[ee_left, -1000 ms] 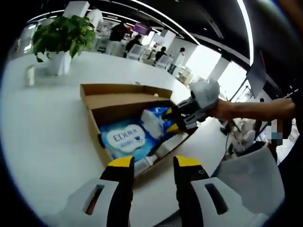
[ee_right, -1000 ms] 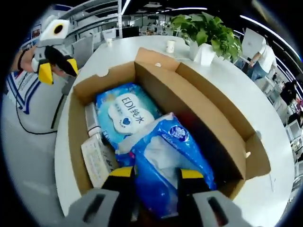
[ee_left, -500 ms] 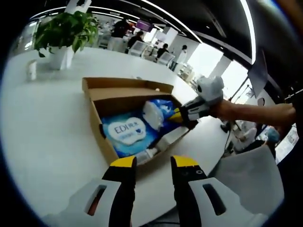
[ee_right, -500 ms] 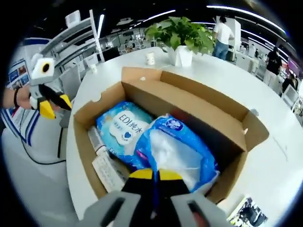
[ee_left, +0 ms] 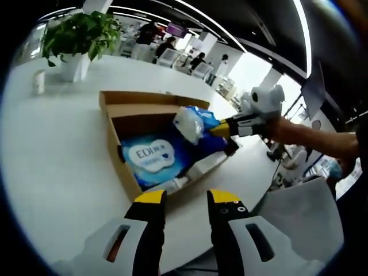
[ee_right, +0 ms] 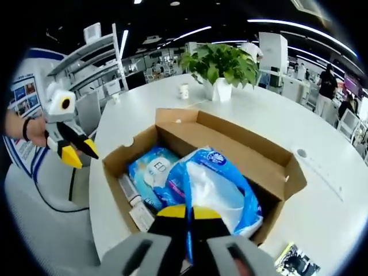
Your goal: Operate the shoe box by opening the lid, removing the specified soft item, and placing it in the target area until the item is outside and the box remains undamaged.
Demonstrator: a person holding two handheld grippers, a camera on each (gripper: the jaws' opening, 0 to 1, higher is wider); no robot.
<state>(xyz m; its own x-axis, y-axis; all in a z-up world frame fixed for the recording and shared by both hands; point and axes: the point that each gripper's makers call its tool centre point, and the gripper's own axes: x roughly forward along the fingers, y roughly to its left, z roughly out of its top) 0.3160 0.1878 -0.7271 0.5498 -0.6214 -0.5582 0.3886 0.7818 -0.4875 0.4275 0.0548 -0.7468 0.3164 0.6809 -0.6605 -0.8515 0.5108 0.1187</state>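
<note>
Potted plant (ee_left: 77, 35), white cup (ee_left: 38, 81).

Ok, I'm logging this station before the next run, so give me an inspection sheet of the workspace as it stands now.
Surface: white round table, mostly bare.
Job's things: open cardboard shoe box; blue tissue pack lifted partly above the rim; wet-wipes pack lying flat inside.
Clutter: potted plant, small cup, small packets along the box's side, printed sheet at the table edge.
Grippers: right gripper shut on the blue tissue pack; left gripper open, off the box.
Cables: dark cable on the floor.
Surroundings: open office, people in the distance.
</note>
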